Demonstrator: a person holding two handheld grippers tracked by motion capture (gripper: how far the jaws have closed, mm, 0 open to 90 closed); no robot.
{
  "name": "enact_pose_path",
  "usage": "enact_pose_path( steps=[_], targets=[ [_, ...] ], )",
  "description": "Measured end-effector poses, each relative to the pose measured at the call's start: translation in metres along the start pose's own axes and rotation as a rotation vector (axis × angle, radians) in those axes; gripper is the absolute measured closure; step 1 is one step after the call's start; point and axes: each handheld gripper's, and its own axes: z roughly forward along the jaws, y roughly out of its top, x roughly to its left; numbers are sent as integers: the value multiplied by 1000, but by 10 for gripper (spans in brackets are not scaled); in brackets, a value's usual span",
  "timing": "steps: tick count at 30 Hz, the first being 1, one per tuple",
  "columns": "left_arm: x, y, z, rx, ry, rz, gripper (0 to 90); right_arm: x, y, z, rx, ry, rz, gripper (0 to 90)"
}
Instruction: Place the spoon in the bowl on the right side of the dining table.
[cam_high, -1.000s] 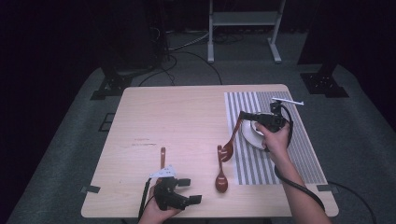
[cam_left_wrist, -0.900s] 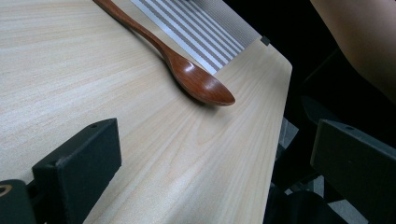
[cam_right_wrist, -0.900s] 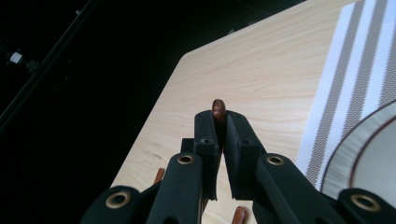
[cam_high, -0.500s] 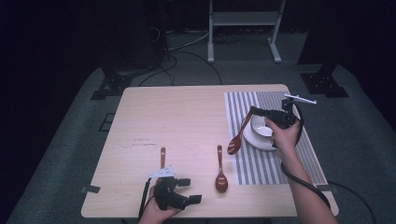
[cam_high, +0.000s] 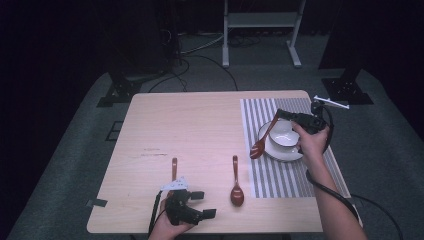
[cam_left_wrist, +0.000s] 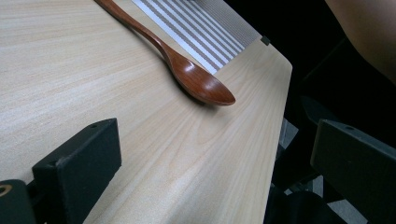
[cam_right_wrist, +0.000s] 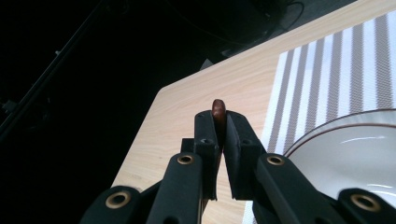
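My right gripper (cam_high: 280, 116) clamps a spoon (cam_high: 261, 140) by its handle, bowl end hanging at the bowl's (cam_high: 283, 145) nine o'clock rim. I'd swing it toward three o'clock, lower gently, then release. Left gripper (cam_high: 202, 204) rests released at six o'clock.

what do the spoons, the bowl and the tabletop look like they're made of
Spoon: probably lacquered wood, red-brown with a glossy highlight on its bowl. Bowl: seemingly glazed ceramic, white and shiny with a thin dark rim line. Tabletop: pale wood or wood-look laminate, with matte straight grain.
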Motion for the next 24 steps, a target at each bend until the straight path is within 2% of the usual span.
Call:
enact_pose_path(
  steps=[24],
  targets=[
    [1, 0, 0, -2, -2, -4, 5, -14, 19, -29, -100, -72, 31, 836]
  ],
)
